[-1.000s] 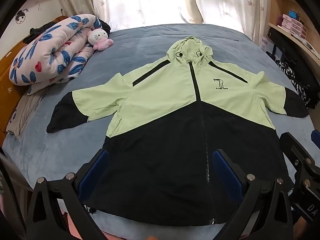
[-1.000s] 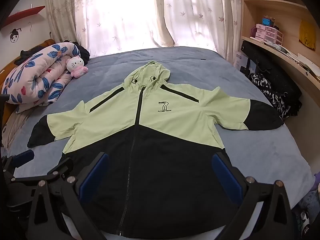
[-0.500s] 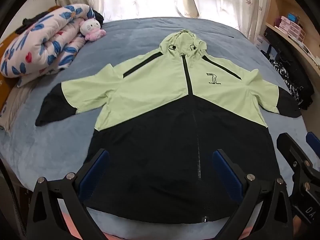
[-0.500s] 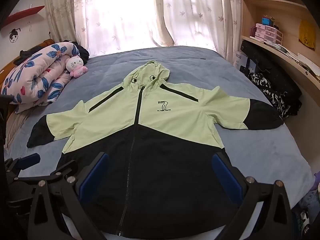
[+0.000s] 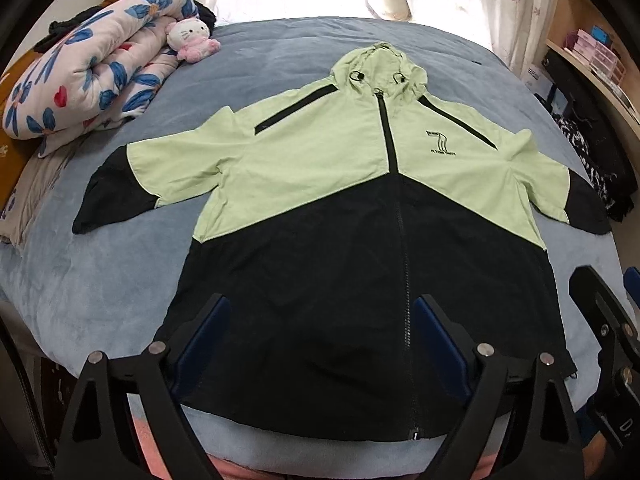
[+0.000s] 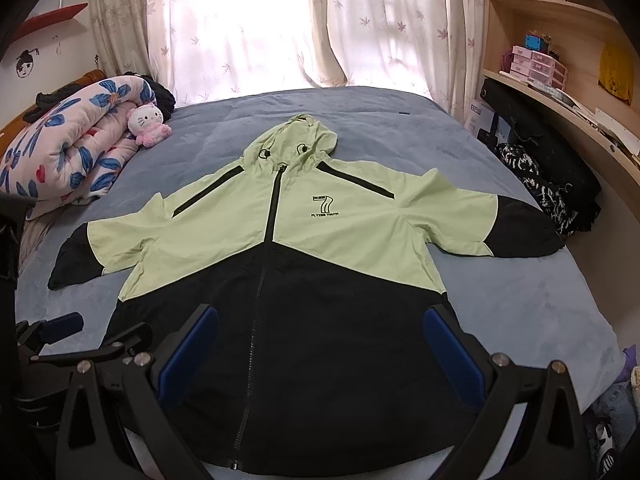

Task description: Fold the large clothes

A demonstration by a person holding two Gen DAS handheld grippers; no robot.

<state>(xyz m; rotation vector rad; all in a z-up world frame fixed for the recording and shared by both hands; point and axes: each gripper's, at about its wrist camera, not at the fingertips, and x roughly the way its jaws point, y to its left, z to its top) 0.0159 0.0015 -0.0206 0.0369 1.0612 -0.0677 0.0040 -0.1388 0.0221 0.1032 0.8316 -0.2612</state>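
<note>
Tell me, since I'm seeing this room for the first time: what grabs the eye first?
A large green-and-black hooded jacket lies spread flat, front up and zipped, across the middle of the blue bed. At the bed's left edge sits a rolled floral quilt with a pink-and-white plush cat leaning on it. Both grippers, left gripper and right gripper, hover open over the jacket's black hem.

The bed (image 6: 520, 312) wore a blue-grey cover — on it lay the spread hooded jacket (image 6: 288, 272), a rolled floral quilt (image 6: 68, 148) and a Hello Kitty plush (image 6: 146, 126).
</note>
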